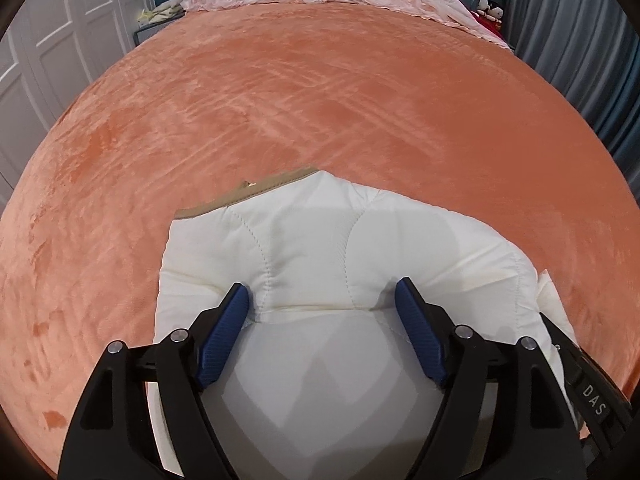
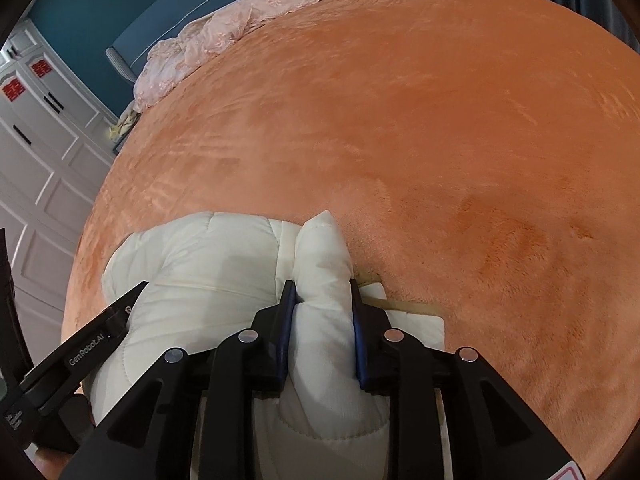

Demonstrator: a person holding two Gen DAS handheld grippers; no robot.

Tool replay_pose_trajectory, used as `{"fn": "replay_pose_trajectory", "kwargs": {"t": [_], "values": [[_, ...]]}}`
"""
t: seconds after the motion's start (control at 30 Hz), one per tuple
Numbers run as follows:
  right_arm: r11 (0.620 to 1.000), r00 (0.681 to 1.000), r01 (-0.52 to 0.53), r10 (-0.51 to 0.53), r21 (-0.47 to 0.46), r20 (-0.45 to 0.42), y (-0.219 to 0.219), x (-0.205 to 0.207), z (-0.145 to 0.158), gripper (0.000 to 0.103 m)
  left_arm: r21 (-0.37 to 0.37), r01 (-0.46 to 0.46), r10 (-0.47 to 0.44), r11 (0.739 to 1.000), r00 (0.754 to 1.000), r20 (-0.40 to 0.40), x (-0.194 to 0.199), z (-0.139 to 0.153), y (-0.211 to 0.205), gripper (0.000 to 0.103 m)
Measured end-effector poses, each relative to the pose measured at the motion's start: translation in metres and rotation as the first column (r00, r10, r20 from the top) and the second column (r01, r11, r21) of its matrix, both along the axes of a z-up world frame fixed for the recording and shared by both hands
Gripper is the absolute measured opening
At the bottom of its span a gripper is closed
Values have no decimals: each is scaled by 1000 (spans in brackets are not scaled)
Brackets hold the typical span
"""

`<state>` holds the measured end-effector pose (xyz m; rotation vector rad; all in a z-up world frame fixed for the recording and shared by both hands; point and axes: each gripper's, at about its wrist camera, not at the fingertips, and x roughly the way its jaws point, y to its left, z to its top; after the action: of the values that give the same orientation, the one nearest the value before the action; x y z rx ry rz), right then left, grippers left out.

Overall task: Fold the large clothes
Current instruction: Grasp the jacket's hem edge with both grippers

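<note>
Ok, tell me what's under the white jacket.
The white jacket lies on the orange blanket, which shows all around it. A tan-edged layer peeks out beneath by the right gripper. Anything else under its bulk is covered.

Soft, even indoor light is falling across the orange bedspread (image 1: 320, 92), leaving pale sheen streaks in its pile. The fisheye lenses are bulging the bedspread into a dome and bending the white wardrobe doors (image 1: 60, 40) beside it, while dark vignette corners are closing in around the edges. Faint overlapping grey shadows are lying on the white quilted garment (image 1: 304, 240) at the bedspread's near edge. Focus is holding sharp throughout; nothing is glaring.
</note>
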<state>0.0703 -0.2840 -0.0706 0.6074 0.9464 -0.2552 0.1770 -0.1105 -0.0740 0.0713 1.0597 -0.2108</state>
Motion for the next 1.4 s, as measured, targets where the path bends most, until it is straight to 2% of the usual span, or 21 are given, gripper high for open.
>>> {"fn": "replay_pose_trajectory", "kwargs": {"t": [0.63,0.73,0.77,0.8,0.87,0.97,1.07,1.13,1.27,1.4], "values": [[998,1000,-4,5,-62,19,8,11,-7,23,62,-26,23,998,999,43,0,-8,-6,76],[999,998,14,-13,-31,54,3,1,-1,23,75,-22,19,997,999,39,-4,-1,-4,77],[999,997,33,-31,-26,66,1,-7,6,23,80,-14,12,997,999,33,-7,4,-3,77],[998,996,58,-56,-28,76,0,-15,14,30,83,-6,4,997,1000,28,-12,10,-1,77],[996,990,82,-79,-24,114,1,-40,37,30,58,3,-5,998,999,35,-30,28,8,77],[1000,996,3,-3,-1,88,7,-64,55,30,32,53,-54,998,998,35,-61,51,15,76],[998,997,-60,61,-15,47,14,-77,62,28,6,68,-68,998,998,2,-81,55,20,76],[996,996,-90,90,4,11,18,-83,56,25,11,62,-62,998,998,-8,-90,52,20,76],[994,994,-109,108,-18,-33,25,-84,41,24,69,77,-78,995,997,19,-99,44,13,77],[992,992,-115,113,-42,-52,30,-78,33,24,73,71,-74,995,997,34,-101,37,12,77]]}}
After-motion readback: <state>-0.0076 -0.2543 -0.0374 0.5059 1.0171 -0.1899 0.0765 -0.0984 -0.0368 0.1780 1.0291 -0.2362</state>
